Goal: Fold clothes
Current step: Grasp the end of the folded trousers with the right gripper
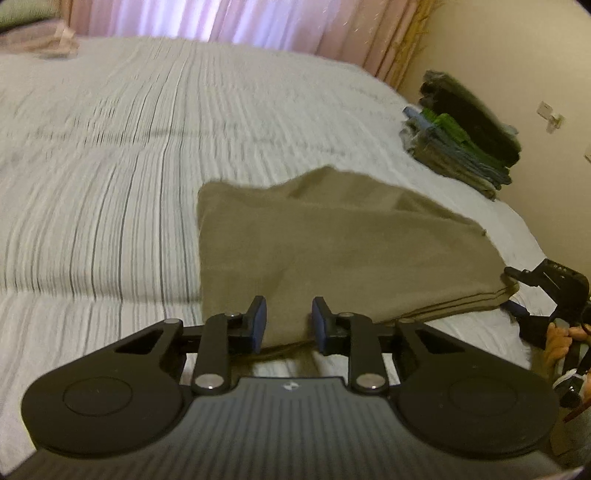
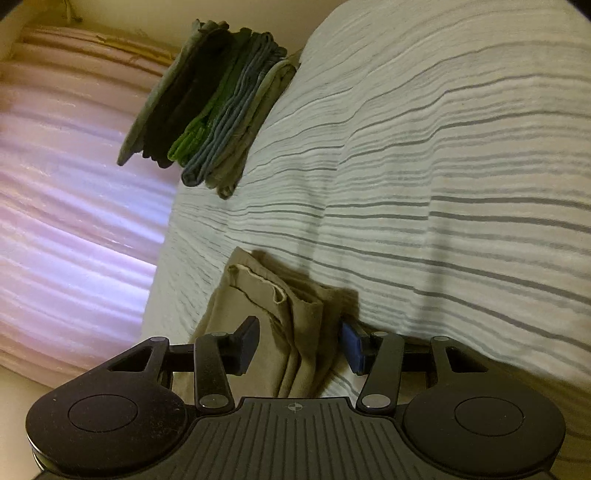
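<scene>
A khaki garment (image 1: 332, 240) lies folded on the striped bed cover (image 1: 110, 166). In the left wrist view its near edge fills the gap between the pads of my left gripper (image 1: 289, 321) and creases there, so the gripper is shut on it. The right gripper (image 1: 546, 291) shows at the garment's right corner, with a hand (image 1: 557, 339) behind it. In the right wrist view the view is rolled. The garment's layered edge (image 2: 295, 314) sits between the pads of my right gripper (image 2: 299, 343), one pad over the cloth and one against the bed side, shut on it.
A stack of folded clothes (image 1: 465, 136) in dark, green, blue and khaki sits at the bed's far right corner by the wall, and appears in the right wrist view too (image 2: 210, 110). Pink curtains (image 1: 221, 18) hang behind the bed. A pinkish bundle (image 1: 48, 42) lies far left.
</scene>
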